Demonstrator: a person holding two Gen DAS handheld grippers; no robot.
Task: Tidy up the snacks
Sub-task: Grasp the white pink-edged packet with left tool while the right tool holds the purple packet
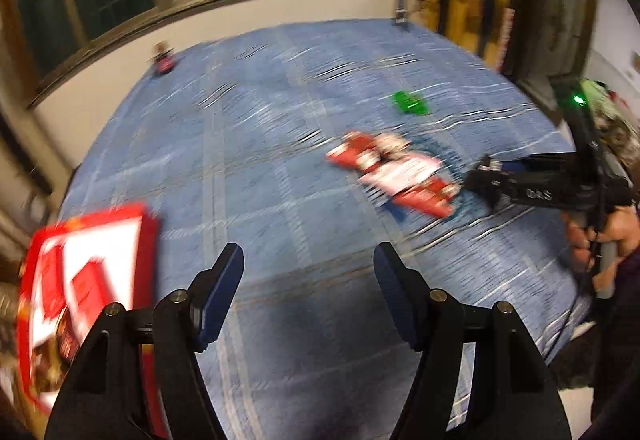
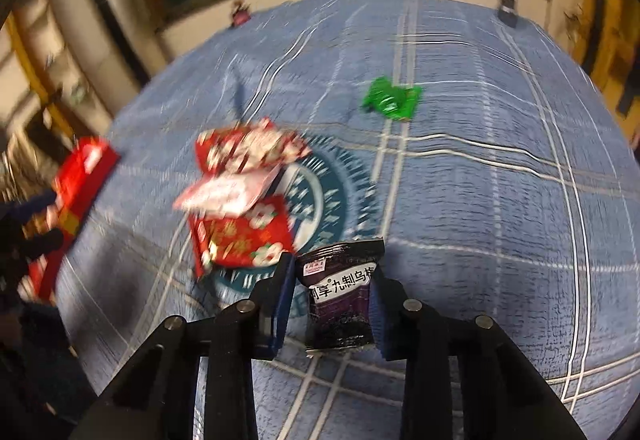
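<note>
My left gripper (image 1: 308,260) hangs open over the blue checked cloth (image 1: 260,143) with nothing between its fingers. A red and white box (image 1: 88,280) lies just to its left at the cloth's edge. Mid-cloth sits a pile of red and white snack packets (image 1: 392,171) (image 2: 240,199), with a green packet (image 1: 410,103) (image 2: 392,99) beyond it. My right gripper (image 2: 332,268) is shut on a dark purple snack packet (image 2: 340,304), held upright just right of the pile. From the left wrist view the right gripper (image 1: 492,179) reaches in from the right, beside the pile.
A person's hand (image 1: 600,240) holds the right gripper at the cloth's right edge. A small pink object (image 1: 162,61) and a dark stand (image 1: 400,15) sit at the far edge under the window. The red box (image 2: 80,175) shows at the left.
</note>
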